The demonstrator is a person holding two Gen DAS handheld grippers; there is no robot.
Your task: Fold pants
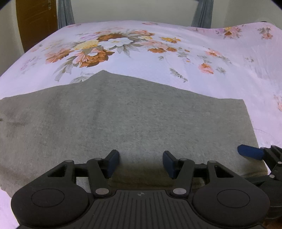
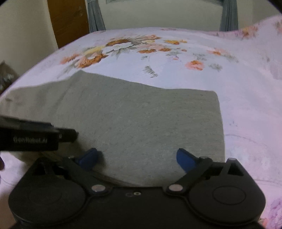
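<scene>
The grey pants (image 1: 132, 119) lie flat in a folded rectangle on the floral bed sheet (image 1: 158, 58), their right edge straight and a peak on the far edge. My left gripper (image 1: 141, 163) hovers over the near edge of the pants, its blue pads apart with nothing pinched between them. In the right wrist view the pants (image 2: 141, 119) fill the middle, and my right gripper (image 2: 137, 156) stands wide open above their near right part. The right gripper's blue fingertip (image 1: 250, 151) shows at the left wrist view's right edge, and the left gripper's black body (image 2: 30, 139) enters from the left.
The pale floral sheet (image 2: 246, 105) spreads beyond the pants to the far side and the right. A brown wooden door (image 1: 35, 21) stands at the back left. Grey curtains (image 1: 65, 14) hang against the pale wall behind the bed.
</scene>
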